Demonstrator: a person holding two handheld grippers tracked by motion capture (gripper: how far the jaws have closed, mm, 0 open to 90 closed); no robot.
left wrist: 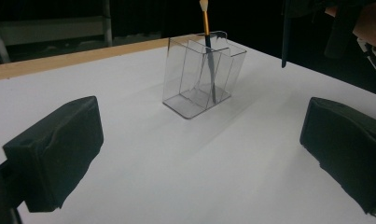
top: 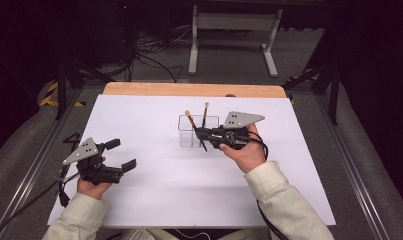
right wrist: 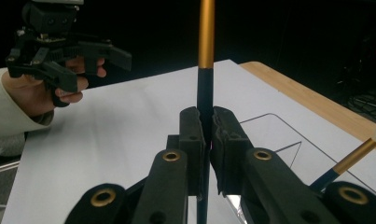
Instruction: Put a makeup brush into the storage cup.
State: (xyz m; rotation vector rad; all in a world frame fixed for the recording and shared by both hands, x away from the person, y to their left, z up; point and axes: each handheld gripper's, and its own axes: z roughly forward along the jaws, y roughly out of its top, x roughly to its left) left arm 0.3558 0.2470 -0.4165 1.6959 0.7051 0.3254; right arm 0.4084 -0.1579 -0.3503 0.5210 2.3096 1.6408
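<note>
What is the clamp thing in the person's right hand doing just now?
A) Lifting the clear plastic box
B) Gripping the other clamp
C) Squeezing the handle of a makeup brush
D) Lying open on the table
C: in the right gripper view the right gripper has both black jaws pressed shut against the dark handle of a brush, beside the clear holder; the left gripper sits open, apart from it.

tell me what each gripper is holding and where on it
The right gripper is shut on a brush, clamping its dark handle just below the gold ferrule. The left gripper is open and holds nothing.
</note>
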